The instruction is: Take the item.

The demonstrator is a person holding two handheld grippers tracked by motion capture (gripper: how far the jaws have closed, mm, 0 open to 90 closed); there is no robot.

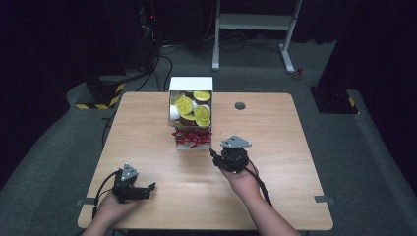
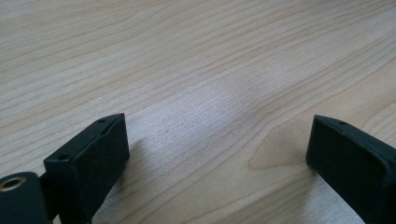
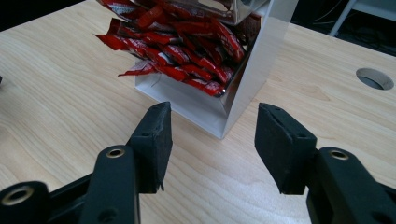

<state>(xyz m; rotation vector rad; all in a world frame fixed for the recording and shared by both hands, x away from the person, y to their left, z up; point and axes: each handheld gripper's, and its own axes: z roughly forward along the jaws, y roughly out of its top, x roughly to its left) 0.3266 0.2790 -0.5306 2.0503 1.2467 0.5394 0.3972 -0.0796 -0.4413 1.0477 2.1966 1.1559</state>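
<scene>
Though light, the white open-fronted display box (image 3: 243, 88) at the table's far middle probably tips easily; take its stiff side walls. Lower shelf: red foil sachets (image 3: 177, 51), thin, slippery, best pinched by an edge. Right gripper (image 3: 212, 140), just before it, jaws spread, empty. Left gripper (image 2: 219, 158) likewise spread.
</scene>
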